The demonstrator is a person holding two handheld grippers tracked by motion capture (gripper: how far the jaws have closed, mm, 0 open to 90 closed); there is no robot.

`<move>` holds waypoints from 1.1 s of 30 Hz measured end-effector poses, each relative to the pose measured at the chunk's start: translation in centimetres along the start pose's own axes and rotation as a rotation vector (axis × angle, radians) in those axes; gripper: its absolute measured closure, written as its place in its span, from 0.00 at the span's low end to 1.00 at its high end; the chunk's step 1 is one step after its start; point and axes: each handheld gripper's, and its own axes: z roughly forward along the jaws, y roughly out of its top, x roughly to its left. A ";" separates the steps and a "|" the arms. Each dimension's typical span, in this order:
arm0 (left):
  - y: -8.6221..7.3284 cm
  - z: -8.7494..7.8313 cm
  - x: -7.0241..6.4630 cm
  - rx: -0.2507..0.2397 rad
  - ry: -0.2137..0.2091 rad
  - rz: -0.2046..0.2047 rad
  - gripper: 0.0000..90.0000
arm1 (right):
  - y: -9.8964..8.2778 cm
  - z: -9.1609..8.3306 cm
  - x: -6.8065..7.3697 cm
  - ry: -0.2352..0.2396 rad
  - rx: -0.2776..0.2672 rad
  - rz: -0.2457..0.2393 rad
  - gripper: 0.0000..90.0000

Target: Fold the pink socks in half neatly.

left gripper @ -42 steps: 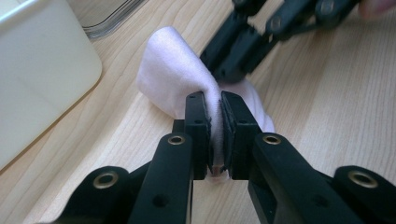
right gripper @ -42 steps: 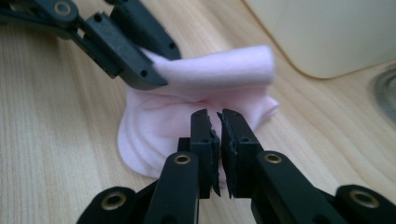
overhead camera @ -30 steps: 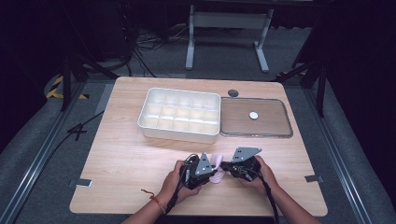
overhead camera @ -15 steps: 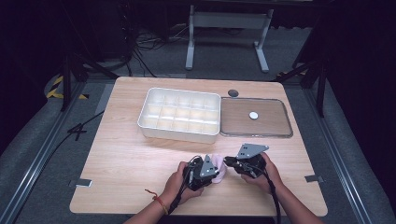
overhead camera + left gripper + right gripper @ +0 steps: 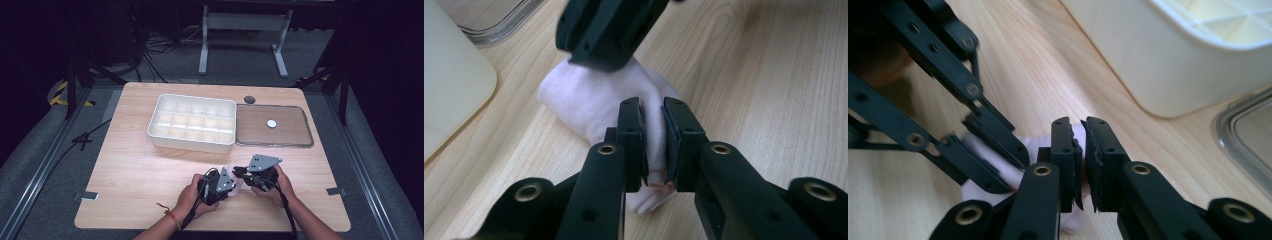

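Small pale pink folded cloth (image 5: 599,97) lies on the light wooden table (image 5: 135,175) near its near edge, long axis running left-right between both hands. Left gripper (image 5: 653,132) is clamped tight on one end, right gripper (image 5: 1082,150) pinched on the other. In the high view the cloth is mostly hidden by grippers. White compartment tray (image 5: 192,122) and brown clear-rimmed lid (image 5: 292,132) sit farther back. Dark room, grey floor.
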 end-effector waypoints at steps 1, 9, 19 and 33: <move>0.0 0.0 0.0 -0.001 0.001 0.000 0.88 | -0.1 0.3 0.0 -0.004 0.014 -0.002 0.93; 0.0 -0.3 -0.2 0.005 -0.008 0.009 0.85 | -0.8 0.9 -0.1 0.000 0.041 0.009 0.94; 0.2 -1.5 -1.1 0.008 -0.071 0.055 0.83 | -1.0 0.8 -0.1 0.002 0.042 0.003 0.94; 0.2 -2.9 0.8 -0.077 -0.107 -0.026 0.88 | -1.1 0.7 -0.1 0.015 0.042 0.004 0.94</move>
